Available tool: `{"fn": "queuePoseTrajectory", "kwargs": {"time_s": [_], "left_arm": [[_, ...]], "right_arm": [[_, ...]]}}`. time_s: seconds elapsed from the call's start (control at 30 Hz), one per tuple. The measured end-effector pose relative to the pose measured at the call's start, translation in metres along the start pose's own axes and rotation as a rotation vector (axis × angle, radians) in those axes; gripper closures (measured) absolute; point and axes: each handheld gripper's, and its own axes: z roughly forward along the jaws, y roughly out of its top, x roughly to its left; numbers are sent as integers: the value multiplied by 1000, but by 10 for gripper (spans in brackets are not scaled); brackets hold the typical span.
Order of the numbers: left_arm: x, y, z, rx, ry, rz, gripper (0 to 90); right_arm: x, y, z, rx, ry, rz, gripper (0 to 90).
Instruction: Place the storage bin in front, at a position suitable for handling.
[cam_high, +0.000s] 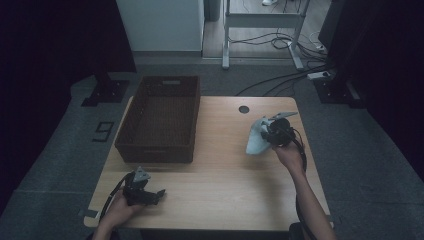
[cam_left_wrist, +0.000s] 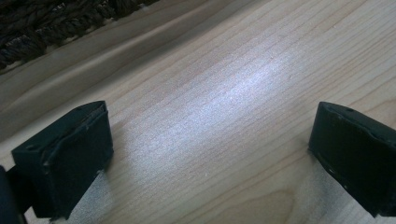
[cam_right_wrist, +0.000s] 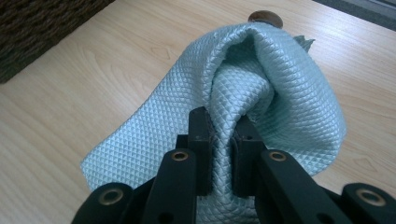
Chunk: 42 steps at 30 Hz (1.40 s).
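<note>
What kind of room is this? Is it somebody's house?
Probably a lab or workroom, not a house: a plain wooden table on grey floor, loose cables by a metal frame, and a person working hand-held grippers.

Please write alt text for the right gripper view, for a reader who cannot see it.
The right gripper pinches a fold of a light blue quilted cloth above a wooden table. A dark woven basket sits at the upper left.

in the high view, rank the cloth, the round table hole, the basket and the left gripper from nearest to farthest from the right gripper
1. Pale blue cloth: pinched in the right gripper, hanging on its left side.
2. Round table hole: just up and left, near the table's far edge.
3. Woven basket: across the table, on its left half.
4. Left gripper: farthest, at the near left corner.
</note>
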Motion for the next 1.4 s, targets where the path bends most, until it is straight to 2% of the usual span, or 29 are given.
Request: {"fn": "queuePoseTrajectory", "kwargs": {"time_s": [0.23,0.53,0.73,1.2,1.4], "left_arm": [[0,0,0,0,0,0,0],[0,0,0,1,1,-1,0],[0,0,0,3,1,-2,0],[0,0,0,2,1,-2,0],[0,0,0,-1,0,0,0]], "right_arm": [[3,-13,-21,-14,12,-11,804],[8,-34,-56,-31,25,-33,805],[6,-52,-76,-36,21,-25,805],[-3,-95,-122,-51,-33,-6,799],[-4,-112,-126,-49,-41,8,792]]}}
